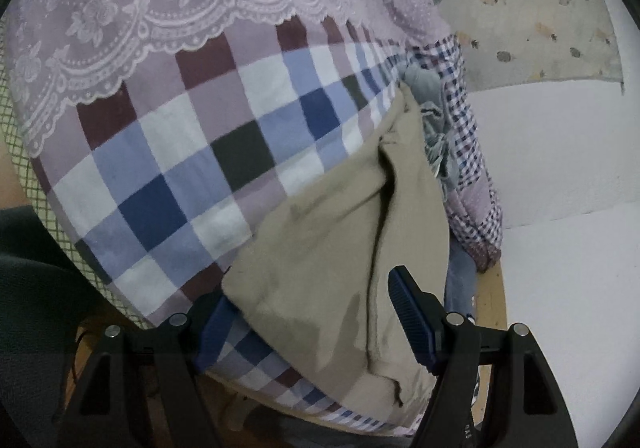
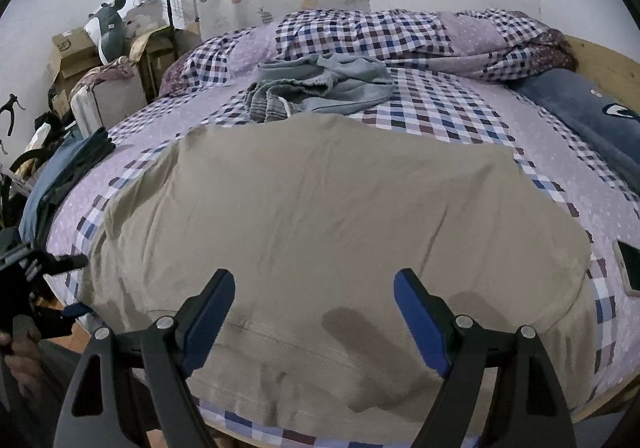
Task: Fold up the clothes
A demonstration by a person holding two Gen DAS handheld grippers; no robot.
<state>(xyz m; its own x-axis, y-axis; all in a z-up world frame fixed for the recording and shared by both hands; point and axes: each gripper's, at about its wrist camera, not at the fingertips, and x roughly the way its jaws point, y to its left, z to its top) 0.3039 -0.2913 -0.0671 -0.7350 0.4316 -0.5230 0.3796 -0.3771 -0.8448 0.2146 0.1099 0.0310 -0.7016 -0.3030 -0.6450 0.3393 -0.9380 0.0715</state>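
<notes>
From the left wrist view, the left gripper (image 1: 316, 314) sits low at the corner of the bed, its jaws standing apart with a corner of the beige garment (image 1: 340, 248) lying between them; the left finger is partly hidden under the cloth edge, and the pads do not press on the fabric. The garment runs up and away from the gripper in a long creased fold over the checkered bedsheet (image 1: 192, 168), whose upper part is covered by a lilac lace-edged cloth (image 1: 132, 8). Beyond the beige cloth lies a crumpled grey-blue garment (image 1: 430, 120), just beside a bunched gingham quilt (image 1: 464, 136), and a fruit-print curtain (image 1: 520, 8) hangs against the white wall. From the right wrist view, the right gripper (image 2: 314, 308) hovers over the near hem of the beige garment (image 2: 320, 208), jaws wide apart and gripping nothing, their shadows falling on the cloth. The garment lies spread flat across the middle of the bed. Farther back are the grey-blue garment (image 2: 320, 88) and the quilt (image 2: 400, 32). A dark phone (image 2: 630, 268) rests at the right edge. At far left the other gripper (image 2: 48, 268) meets the garment's corner.
</notes>
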